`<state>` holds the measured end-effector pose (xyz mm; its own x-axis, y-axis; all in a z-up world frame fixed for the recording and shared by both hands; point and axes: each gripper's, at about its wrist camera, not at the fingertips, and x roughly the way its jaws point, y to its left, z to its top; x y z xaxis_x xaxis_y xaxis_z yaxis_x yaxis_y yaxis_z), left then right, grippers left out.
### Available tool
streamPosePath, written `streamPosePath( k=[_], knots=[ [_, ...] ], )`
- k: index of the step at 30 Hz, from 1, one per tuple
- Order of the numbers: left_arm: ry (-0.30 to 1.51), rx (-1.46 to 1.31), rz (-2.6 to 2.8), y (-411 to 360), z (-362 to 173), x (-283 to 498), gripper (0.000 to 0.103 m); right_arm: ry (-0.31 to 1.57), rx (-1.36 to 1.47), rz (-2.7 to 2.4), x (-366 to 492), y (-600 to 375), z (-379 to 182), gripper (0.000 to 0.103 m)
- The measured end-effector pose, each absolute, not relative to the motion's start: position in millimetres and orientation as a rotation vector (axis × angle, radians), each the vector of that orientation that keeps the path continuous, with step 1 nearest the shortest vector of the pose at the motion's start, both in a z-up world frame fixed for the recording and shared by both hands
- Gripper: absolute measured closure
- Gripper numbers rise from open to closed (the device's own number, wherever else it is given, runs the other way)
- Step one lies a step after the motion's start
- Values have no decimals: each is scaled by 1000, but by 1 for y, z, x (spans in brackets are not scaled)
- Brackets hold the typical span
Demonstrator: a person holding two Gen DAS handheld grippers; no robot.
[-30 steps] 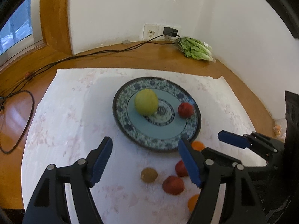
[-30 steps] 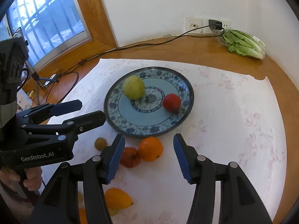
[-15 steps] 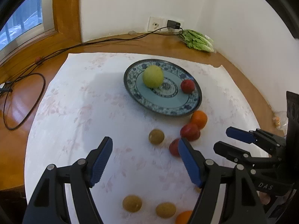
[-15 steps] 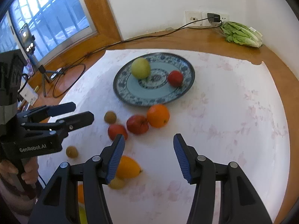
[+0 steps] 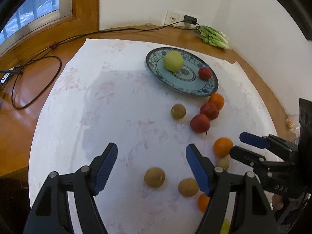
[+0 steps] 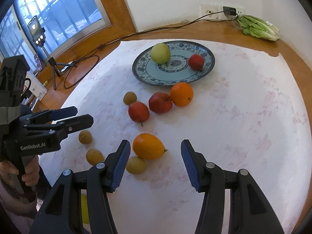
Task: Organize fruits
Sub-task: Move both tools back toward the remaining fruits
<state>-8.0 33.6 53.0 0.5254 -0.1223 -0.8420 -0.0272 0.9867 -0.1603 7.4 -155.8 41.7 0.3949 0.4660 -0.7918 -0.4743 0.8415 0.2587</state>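
Right wrist view shows the right tongs (image 6: pixel 154 163) apart and empty, hovering just behind the yellow-orange fruit (image 6: pixel 148 146), which lies on the white cloth (image 6: pixel 243 117) of the tabletop, well apart from the plate (image 6: pixel 142 74). The left tongs (image 5: pixel 151 167) are also apart and hold nothing, above a small brown fruit (image 5: pixel 154 177). Probably the next step is a pick: each should descend centred on its fruit and close gently, so round fruit does not roll away.
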Motion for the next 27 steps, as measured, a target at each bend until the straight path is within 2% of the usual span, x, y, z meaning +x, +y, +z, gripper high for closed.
streamPosePath(
  k=[15, 17, 22, 27],
  knots=[
    [1033, -153, -94, 38, 39, -27, 28, 1014, 10, 597, 6, -152, 34, 48],
    [1033, -154, -107, 38, 38, -27, 33, 1013, 8, 596, 7, -151, 34, 48],
    [1054, -173, -130, 38, 32, -26, 59, 1013, -1, 603, 6, -149, 33, 48],
    [1051, -184, -130, 38, 31, -25, 64, 1014, -3, 606, 7, -148, 32, 48]
  ],
)
